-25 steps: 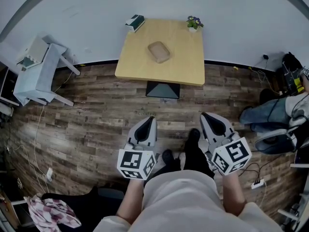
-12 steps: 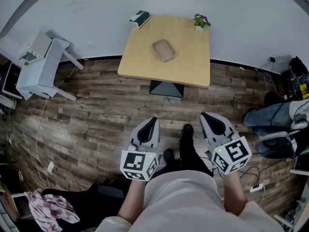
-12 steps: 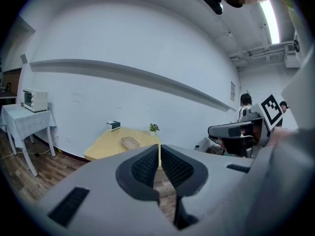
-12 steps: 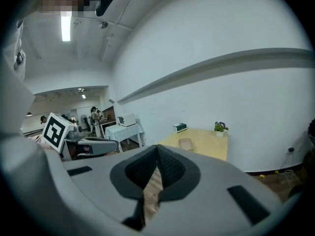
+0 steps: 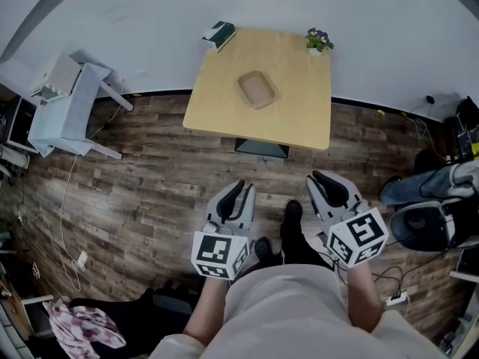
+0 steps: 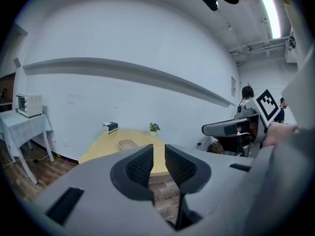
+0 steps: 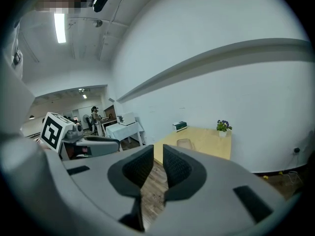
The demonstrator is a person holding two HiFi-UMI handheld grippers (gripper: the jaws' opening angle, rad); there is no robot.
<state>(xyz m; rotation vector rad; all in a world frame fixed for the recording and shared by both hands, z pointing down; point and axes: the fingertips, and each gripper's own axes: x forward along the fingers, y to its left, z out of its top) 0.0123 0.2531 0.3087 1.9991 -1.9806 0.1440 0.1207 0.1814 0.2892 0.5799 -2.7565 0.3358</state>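
Tools: two. The left tool [image 5: 241, 188] and the right tool [image 5: 320, 179] are held side by side above the floor, well short of the table's near edge.
Left tool: pads slightly spread with a narrow gap, nothing in it.
Right tool: pads also a little apart, nothing between them.
Table: one [image 5: 296, 107], square, light wood, standing against the wall.
On the table: one shallow tan tray [image 5: 256, 90] near its middle, one tissue box [image 5: 218, 34] at its far left corner, and one potted plant [image 5: 319, 40] at its far right corner.
Floor: brown wood planks [image 5: 150, 178].
Room: a white wall [image 5: 150, 6] behind the table, one white side table [image 5: 63, 107] to its left, and one office chair [image 5: 426, 226] to its right.
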